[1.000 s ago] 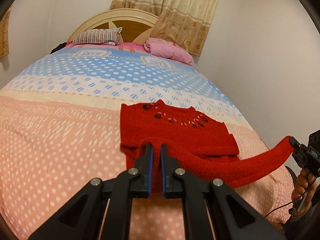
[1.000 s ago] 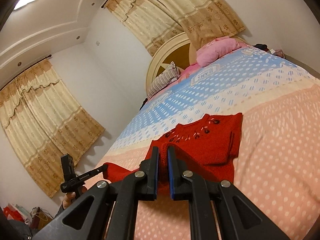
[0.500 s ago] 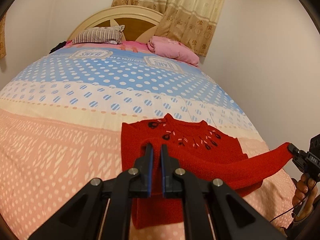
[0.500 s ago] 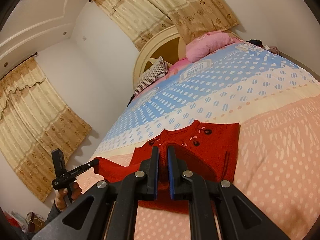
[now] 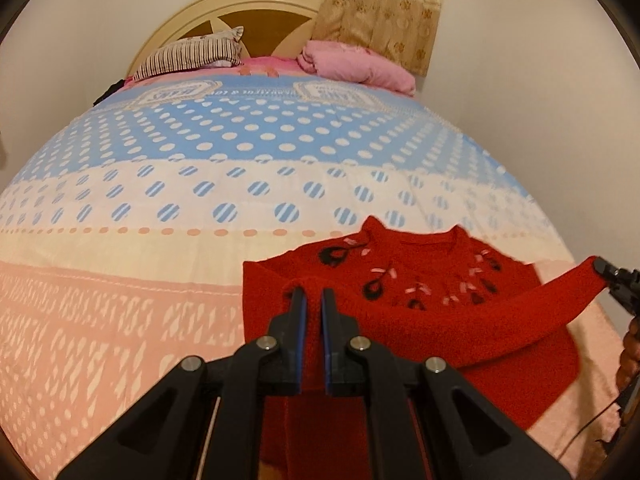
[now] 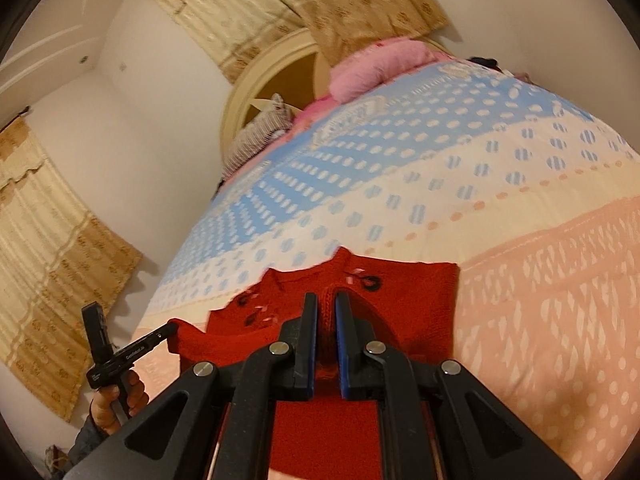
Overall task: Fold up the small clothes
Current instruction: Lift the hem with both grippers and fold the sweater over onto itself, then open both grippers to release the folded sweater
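Note:
A small red knitted sweater [image 5: 420, 280] with black and pink flower stitching lies on the bed, its neck toward the headboard. My left gripper [image 5: 313, 294] is shut on the sweater's bottom hem at one corner. My right gripper [image 6: 326, 300] is shut on the hem at the other corner. The hem is lifted and stretched between them, above the sweater's chest. The right gripper also shows at the right edge of the left wrist view [image 5: 618, 280]. The left gripper shows at the lower left of the right wrist view [image 6: 132, 350]. The sweater also shows in the right wrist view [image 6: 408, 292].
The bedspread [image 5: 200, 184] has blue, cream and pink dotted bands. A striped pillow [image 5: 188, 54] and a pink pillow [image 5: 356, 64] lie at the cream headboard [image 5: 240, 8]. White walls and beige curtains [image 6: 48, 248] close in on both sides.
Both grippers have carried the sweater's hem forward toward the neck, so more of the lower part now lies folded over the chest. Both stay shut on the hem.

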